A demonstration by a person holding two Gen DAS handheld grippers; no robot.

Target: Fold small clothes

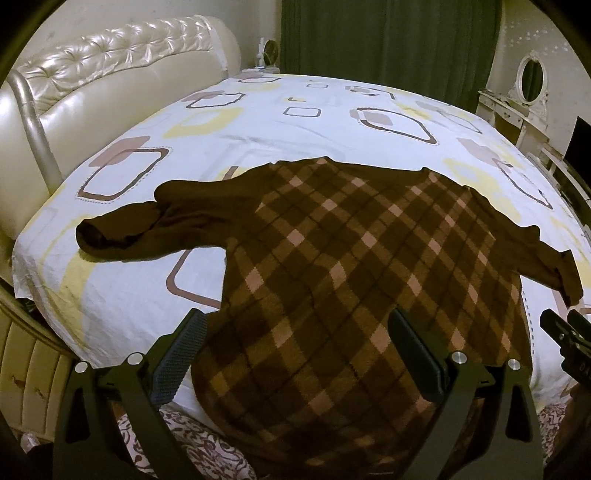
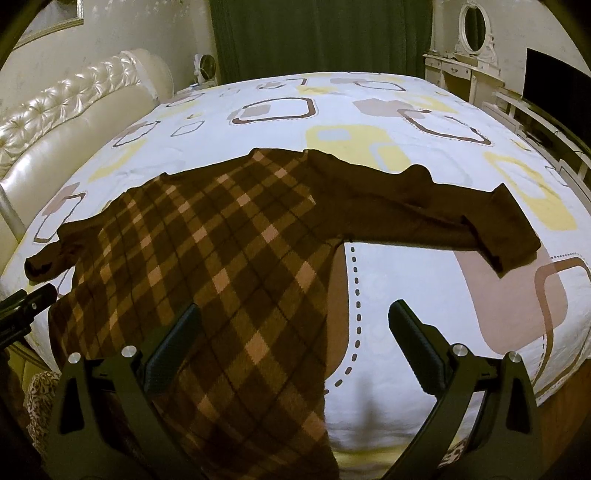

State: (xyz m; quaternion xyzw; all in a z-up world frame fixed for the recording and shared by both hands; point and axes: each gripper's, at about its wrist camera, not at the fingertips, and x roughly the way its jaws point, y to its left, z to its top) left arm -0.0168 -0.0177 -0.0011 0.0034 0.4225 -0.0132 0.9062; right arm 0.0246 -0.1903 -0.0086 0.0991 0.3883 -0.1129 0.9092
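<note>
A brown checked sweater (image 1: 351, 266) lies spread flat on the bed, hem hanging over the near edge, plain brown sleeves stretched out to both sides. My left gripper (image 1: 297, 332) is open above the sweater's lower left part, one finger over the sheet, the other over the fabric. The left sleeve (image 1: 147, 225) ends in a cuff at the left. In the right wrist view the same sweater (image 2: 207, 266) fills the left half, and its right sleeve (image 2: 443, 218) reaches right. My right gripper (image 2: 295, 325) is open over the sweater's right edge, holding nothing.
The white bed sheet (image 1: 258, 125) has brown and yellow squares. A cream tufted headboard (image 1: 110, 74) stands at the left. Green curtains (image 1: 388, 44) hang behind the bed; a white dresser with an oval mirror (image 2: 474, 29) and a dark screen (image 2: 554, 81) stand at the right.
</note>
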